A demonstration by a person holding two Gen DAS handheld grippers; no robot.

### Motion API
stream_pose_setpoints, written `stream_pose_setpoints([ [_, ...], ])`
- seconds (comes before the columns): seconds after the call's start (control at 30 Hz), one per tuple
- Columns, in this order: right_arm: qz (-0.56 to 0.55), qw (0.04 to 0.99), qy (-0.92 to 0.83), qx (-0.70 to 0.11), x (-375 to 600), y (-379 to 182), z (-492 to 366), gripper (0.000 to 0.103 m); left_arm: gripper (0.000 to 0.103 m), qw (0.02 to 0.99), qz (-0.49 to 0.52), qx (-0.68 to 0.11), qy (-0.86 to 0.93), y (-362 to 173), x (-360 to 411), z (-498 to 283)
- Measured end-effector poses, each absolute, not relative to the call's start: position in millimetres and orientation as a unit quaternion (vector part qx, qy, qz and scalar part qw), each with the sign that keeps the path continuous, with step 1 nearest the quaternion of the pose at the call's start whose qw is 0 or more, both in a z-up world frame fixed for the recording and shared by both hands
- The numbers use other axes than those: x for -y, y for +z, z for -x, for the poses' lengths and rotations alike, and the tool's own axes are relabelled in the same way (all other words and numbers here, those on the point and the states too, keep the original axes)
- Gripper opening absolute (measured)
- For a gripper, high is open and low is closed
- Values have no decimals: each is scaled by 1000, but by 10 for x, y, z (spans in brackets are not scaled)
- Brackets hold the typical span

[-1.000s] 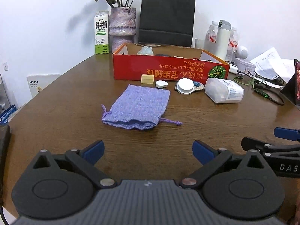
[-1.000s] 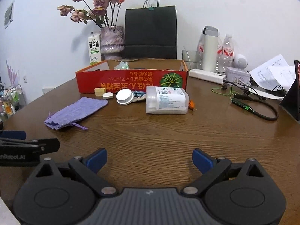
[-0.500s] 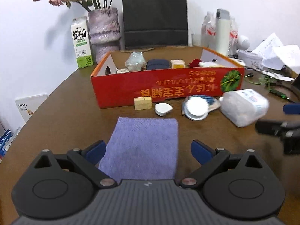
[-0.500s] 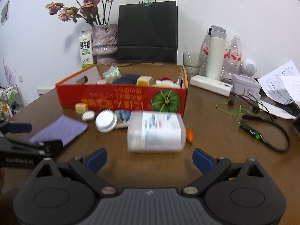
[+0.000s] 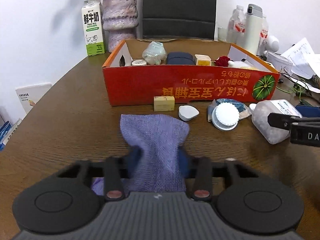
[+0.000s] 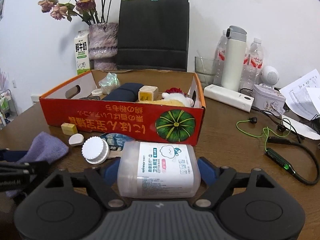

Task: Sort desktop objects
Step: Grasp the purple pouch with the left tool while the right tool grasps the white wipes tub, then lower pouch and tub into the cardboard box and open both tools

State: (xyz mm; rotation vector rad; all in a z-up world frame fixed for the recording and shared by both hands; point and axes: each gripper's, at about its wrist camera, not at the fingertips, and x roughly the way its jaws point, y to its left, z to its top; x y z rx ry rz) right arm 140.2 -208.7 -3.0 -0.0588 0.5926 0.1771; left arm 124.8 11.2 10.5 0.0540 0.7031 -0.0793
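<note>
My left gripper (image 5: 158, 160) is shut on the purple cloth pouch (image 5: 156, 138), bunching it between the blue pads; it also shows in the right wrist view (image 6: 47, 149). My right gripper (image 6: 159, 169) is shut on the clear cotton-swab box (image 6: 160, 170), which lies on its side; it also shows in the left wrist view (image 5: 270, 120). The red cardboard box (image 5: 190, 88) stands just beyond and holds several items. In front of it lie a yellow block (image 5: 164, 103), a small white piece (image 5: 188, 113) and a white round lid (image 5: 226, 116).
A milk carton (image 5: 93, 27), vase (image 5: 120, 18) and black paper bag (image 6: 153, 33) stand behind the box. Bottles, a white flask (image 6: 234, 58), a power bank (image 6: 228, 98), cables and papers crowd the right side.
Both grippers moved forward and closed from open: the left one on the purple pouch, the right one on the cotton-swab box.
</note>
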Motion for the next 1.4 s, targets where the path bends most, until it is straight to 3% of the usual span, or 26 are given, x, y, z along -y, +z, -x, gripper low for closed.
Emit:
stream_pose_setpoints([
  [0.07,21,952,87,-291,2106,-23,-1321,81,16,940,-29,-339,-36,107,-100,-1212],
  [0.17,-3,955,98,-281,2172,28,-1120,81,9,940,-18,-338,-34,115,-103,-1099],
  [0.6,6,950,156,-272,2009,26,40,81,8,942,55,-322,-77,354,-88,-72],
  [0.83,-10,952,153,-264,2127,175,174,81,8,951,52,-294,-74,566,-140,69],
  [1.07,-21,962,150,-227,2305,646,-341,81,8,960,59,-267,-66,1011,-303,-643],
  [1.23,-7,960,175,-218,2176,1008,-1277,81,8,953,89,-281,-65,1245,-401,-1653],
  [1.4,16,927,194,-322,1756,934,-2633,81,8,939,50,-336,-63,1095,-276,-2797],
])
